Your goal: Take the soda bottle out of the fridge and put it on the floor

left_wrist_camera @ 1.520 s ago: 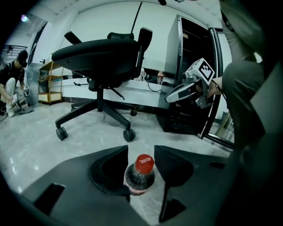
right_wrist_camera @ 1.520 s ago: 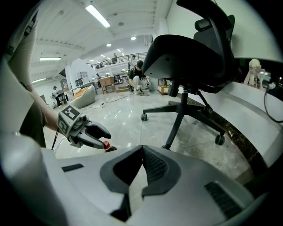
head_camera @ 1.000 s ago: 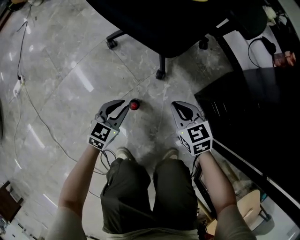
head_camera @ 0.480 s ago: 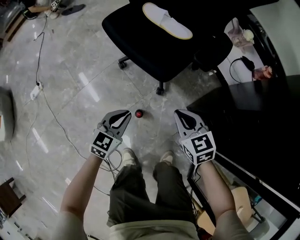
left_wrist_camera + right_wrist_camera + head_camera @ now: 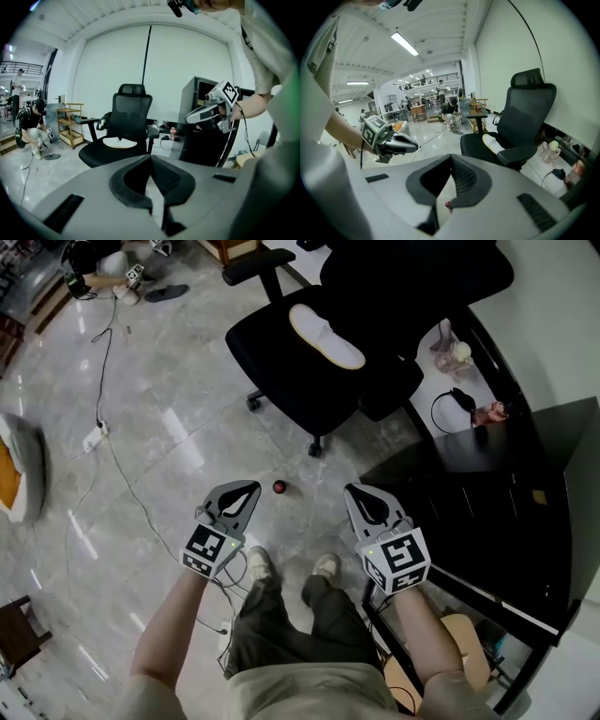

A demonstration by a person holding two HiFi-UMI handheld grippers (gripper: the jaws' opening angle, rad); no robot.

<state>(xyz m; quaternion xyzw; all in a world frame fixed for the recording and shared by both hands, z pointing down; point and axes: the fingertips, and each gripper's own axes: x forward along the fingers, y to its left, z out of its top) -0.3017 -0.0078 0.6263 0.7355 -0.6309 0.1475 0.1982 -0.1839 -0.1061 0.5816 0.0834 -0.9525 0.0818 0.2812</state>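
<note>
Once placed, leave alone.
Keep left gripper (image 5: 251, 489) and right gripper (image 5: 352, 493), both clenched on nothing, clear of soda bottle (image 5: 279, 487) standing on floor (image 5: 169, 427) below, between them; avoid kicking it.

Setting: large open-plan office or lab hall. Evidence:
- polished stone-tile floor (image 5: 169, 418)
- black mesh office chair (image 5: 281, 381) on castors
- black desk (image 5: 469, 484)
- power strip (image 5: 95, 438), its cable trailing across the floor
- ceiling strip light (image 5: 407, 43)
- railed mezzanine (image 5: 436, 77)
- wooden shelf trolley (image 5: 70, 124)
</note>
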